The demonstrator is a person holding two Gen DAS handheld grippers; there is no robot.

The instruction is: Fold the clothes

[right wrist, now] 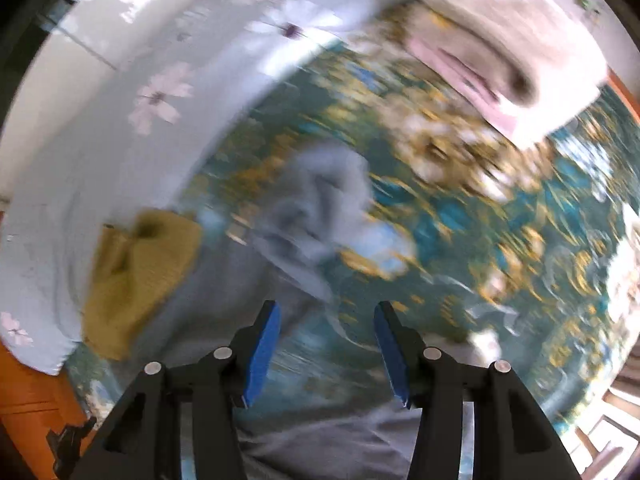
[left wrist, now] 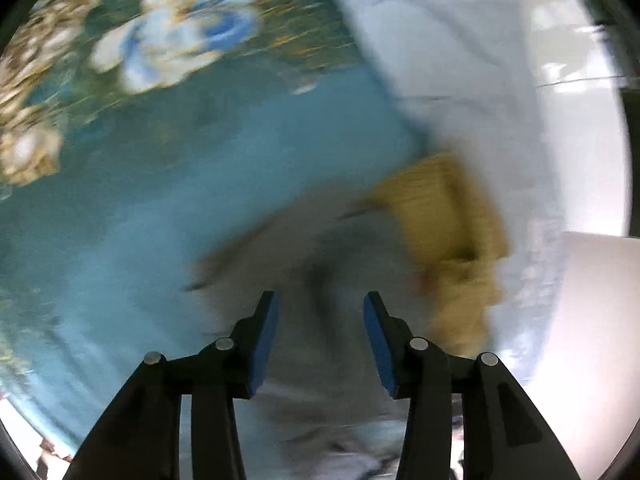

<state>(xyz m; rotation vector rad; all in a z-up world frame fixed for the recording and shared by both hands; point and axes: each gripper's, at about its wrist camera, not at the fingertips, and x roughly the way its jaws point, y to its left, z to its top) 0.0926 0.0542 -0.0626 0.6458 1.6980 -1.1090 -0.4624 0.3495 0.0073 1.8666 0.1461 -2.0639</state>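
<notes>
1. We see a teal bedspread (right wrist: 500,240) with a gold and white floral print filling most of both blurred views; in the left wrist view (left wrist: 120,200) its plainer teal part lies in the middle and the flowers sit toward the upper left.
2. A pale blue sheet with white flowers (right wrist: 120,120) borders the bedspread along the upper left of the right wrist view; in the left wrist view the same pale cloth (left wrist: 460,60) runs down the right side.
3. A grey garment (right wrist: 316,208) lies crumpled on the bedspread, bunched ahead of the right tool and spreading down under it toward the lower edge. In the left wrist view this grey garment (left wrist: 320,248) lies directly ahead of and beneath the left tool.
4. A pinkish beige folded cloth (right wrist: 500,48) rests at the upper right of the right wrist view, partly on the bedspread.
5. A mustard-yellow knitted garment (right wrist: 136,280) lies just beside the grey one, at the meeting of bedspread and pale sheet; the left wrist view shows it (left wrist: 452,240) to the right of the tool.
6. The left tool (left wrist: 320,308) stands wide apart with its blue pads bare, gripping nothing.
7. The right tool (right wrist: 326,316) is likewise spread wide, nothing between its blue pads, above the grey garment's edge.
</notes>
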